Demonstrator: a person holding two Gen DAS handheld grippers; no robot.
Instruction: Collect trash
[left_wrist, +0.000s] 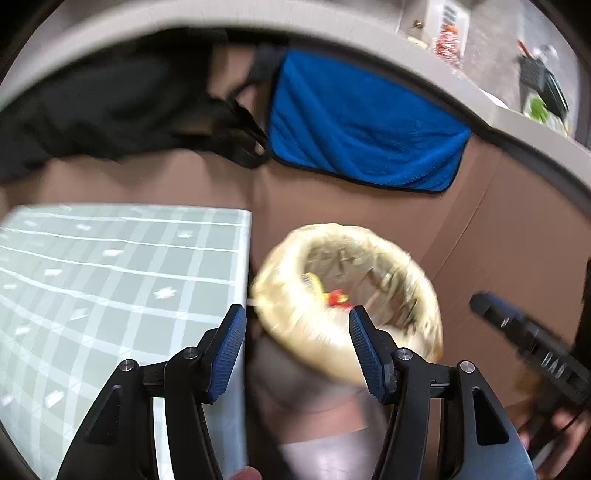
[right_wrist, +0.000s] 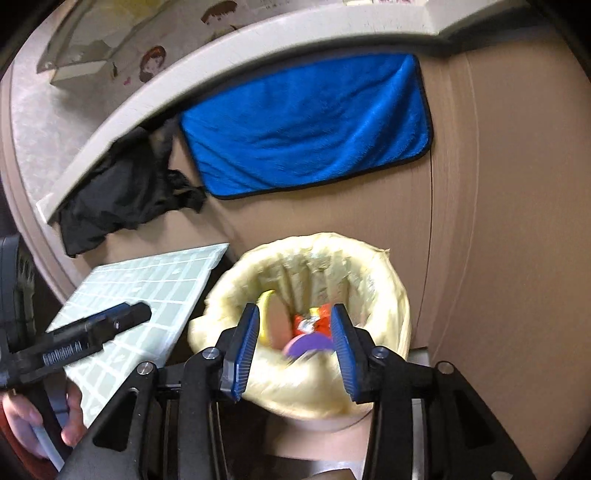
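Observation:
A bin lined with a yellowish bag stands on the floor beside a table. Inside lie a red and orange wrapper, a yellow piece and a blurred purple piece. My left gripper is open and empty above the bin's near rim. My right gripper is open above the bin, with the purple piece between and below its fingers, not held. The right gripper also shows in the left wrist view, and the left one in the right wrist view.
A table with a pale green grid cloth stands left of the bin. A blue towel and a black cloth hang on the brown cabinet front under a counter edge.

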